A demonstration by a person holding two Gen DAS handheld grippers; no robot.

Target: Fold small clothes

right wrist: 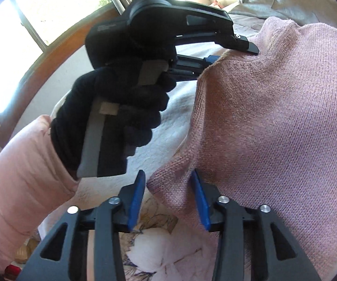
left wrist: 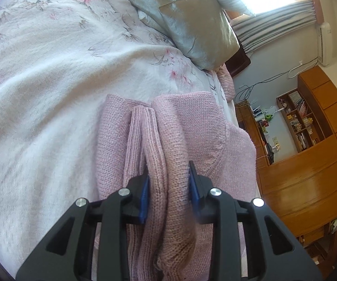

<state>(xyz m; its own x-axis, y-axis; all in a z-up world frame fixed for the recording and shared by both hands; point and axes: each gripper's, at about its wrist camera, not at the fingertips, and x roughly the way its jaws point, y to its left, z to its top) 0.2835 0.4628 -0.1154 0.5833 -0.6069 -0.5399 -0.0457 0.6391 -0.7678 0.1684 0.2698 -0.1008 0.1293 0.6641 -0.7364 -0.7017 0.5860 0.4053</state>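
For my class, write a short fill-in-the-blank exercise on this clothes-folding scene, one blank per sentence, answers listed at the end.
1. The knitted garment being folded is ____ in colour.
2. The left hand-held gripper is clamped on a bunch of the ____.
3. The gloved hand holding the left hand-held gripper wears a ____ glove.
4. The bedspread under the garment has a ____ print.

Missing words: pink; garment; black; floral

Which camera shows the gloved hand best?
The right wrist view: the gloved hand is in plain sight, wrapped around the left gripper handle. The left wrist view shows none of it.
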